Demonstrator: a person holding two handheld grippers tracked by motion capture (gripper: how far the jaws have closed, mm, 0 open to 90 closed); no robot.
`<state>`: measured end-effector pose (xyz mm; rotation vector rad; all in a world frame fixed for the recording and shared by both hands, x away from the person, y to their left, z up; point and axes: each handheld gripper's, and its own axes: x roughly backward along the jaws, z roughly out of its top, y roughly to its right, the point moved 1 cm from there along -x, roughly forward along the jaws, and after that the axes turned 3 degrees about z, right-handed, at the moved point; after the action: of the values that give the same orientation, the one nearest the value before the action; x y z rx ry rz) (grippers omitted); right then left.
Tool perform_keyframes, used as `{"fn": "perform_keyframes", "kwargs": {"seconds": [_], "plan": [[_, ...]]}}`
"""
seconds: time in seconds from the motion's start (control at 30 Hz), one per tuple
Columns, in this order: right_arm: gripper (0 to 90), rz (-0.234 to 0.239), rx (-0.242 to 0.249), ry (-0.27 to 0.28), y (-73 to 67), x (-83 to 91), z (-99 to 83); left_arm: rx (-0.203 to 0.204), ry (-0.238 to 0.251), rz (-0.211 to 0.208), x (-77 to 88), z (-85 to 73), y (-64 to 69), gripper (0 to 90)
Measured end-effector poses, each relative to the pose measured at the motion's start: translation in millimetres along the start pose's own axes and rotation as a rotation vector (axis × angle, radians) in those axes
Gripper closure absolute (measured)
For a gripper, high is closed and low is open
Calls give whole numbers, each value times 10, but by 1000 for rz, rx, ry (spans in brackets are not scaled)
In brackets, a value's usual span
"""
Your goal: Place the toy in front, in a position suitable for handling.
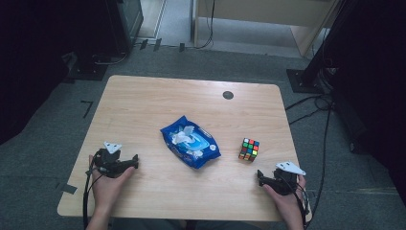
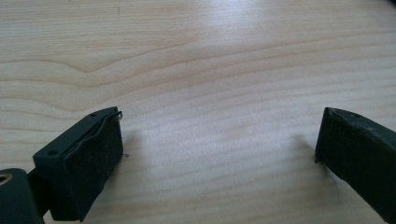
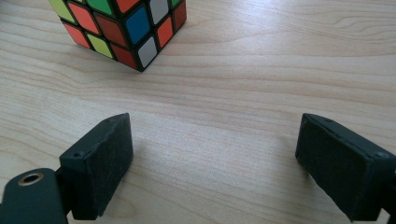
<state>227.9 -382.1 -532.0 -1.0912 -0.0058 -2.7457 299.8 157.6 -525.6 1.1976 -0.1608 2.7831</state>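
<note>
Near the table's (image 1: pixel 143 96) front corners both grippers rest released, nothing between their jaws: left gripper (image 1: pixel 135 162) facing the wipes pack (image 1: pixel 190 142) at centre, right gripper (image 1: pixel 259 176) aimed at the cube (image 1: pixel 249 149) just ahead, likely its first pick.

Lab: camera stands (image 1: pixel 306 72), cables (image 1: pixel 306 103), test table (image 1: pixel 143 100)

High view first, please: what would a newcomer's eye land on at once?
Probably the blue wet-wipe pack lying mid-table with a wipe poking out. Next the colourful puzzle cube to its right, just ahead of the open right gripper; the left gripper waits open at the near left.
</note>
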Motion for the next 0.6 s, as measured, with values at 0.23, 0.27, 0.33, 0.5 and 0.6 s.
{"fn": "perform_keyframes", "kwargs": {"seconds": [0.23,0.27,0.33,0.5,0.6], "plan": [[108,3,4,-1,-7,-9,7,-16,3,5,75,-33,10,12],[108,3,4,-1,-7,-9,7,-18,14,0,89,-34,35,12],[108,2,1,-1,-9,-11,9,-18,32,-22,122,-35,97,13],[109,8,8,-2,2,-24,22,-66,72,-80,185,-27,334,13],[109,9,8,-2,2,-24,22,-93,102,-145,233,1,554,13]]}}
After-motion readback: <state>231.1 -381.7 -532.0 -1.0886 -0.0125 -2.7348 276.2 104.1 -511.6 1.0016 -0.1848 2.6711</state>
